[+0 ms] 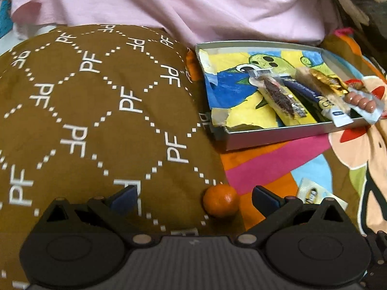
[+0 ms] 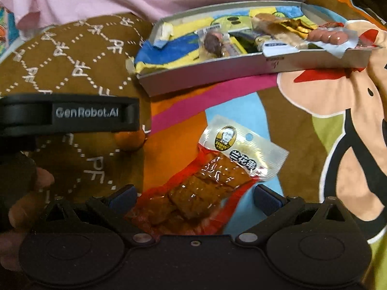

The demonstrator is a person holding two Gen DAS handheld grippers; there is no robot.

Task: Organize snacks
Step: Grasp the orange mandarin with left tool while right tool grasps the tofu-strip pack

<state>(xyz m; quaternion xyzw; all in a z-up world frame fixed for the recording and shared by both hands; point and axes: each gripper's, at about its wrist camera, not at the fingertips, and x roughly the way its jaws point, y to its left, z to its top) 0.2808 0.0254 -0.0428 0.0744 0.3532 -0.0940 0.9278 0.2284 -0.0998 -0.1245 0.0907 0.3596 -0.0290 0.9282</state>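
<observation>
While the right wrist view looks straight down on the red and silver foil packet of brown dried tofu, that packet lies flat on the colourful cartoon-print bedsheet with its lower end between the blue-padded fingers of the right gripper, whose jaws stand wide apart and do not touch it. In the left wrist view only a silver corner of a wrapper peeks past the right finger, too little to tell which snack it is. The left gripper is also spread open and holds nothing; a small round orange fruit sits between its fingertips, at the edge of the brown pillow printed with white PF letters. Further back rests the shallow grey cardboard box lined with a painted drawing, near the pillow's far side. Several wrapped snacks are heaped at its right end, a clear pack of pink sausages overhanging the rim. Behind everything lies pink cloth.
</observation>
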